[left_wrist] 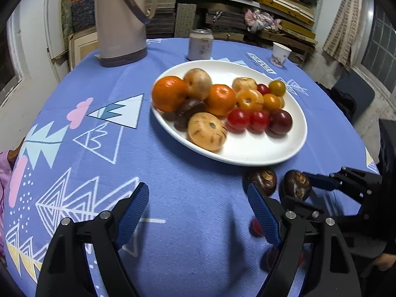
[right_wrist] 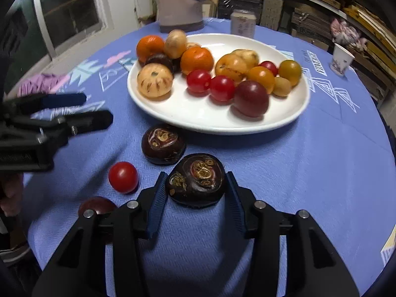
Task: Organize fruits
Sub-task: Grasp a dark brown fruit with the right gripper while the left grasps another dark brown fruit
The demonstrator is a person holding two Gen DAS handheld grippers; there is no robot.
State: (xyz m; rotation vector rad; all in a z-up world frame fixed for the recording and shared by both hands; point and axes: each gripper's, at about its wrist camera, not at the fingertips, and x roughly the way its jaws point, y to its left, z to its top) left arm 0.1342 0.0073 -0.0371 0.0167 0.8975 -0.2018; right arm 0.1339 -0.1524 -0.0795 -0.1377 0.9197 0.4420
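Right gripper (right_wrist: 196, 188) – fingers pressed on both sides of dark water chestnut (right_wrist: 196, 180) on table (right_wrist: 309, 173), just in front of white plate (right_wrist: 198, 121) | left gripper (left_wrist: 198, 212) – fingers wide, nothing between | second chestnut (right_wrist: 163, 144), cherry tomato (right_wrist: 123, 177) loose beside plate

White plate (right_wrist: 173, 113) heaped with fruit, dark chestnut (right_wrist: 196, 179) (another beside) on blue cloth just before it

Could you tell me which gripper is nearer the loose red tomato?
Right. The right gripper sits just beside the tomato, closed on a dark fruit; the left gripper hovers farther off.
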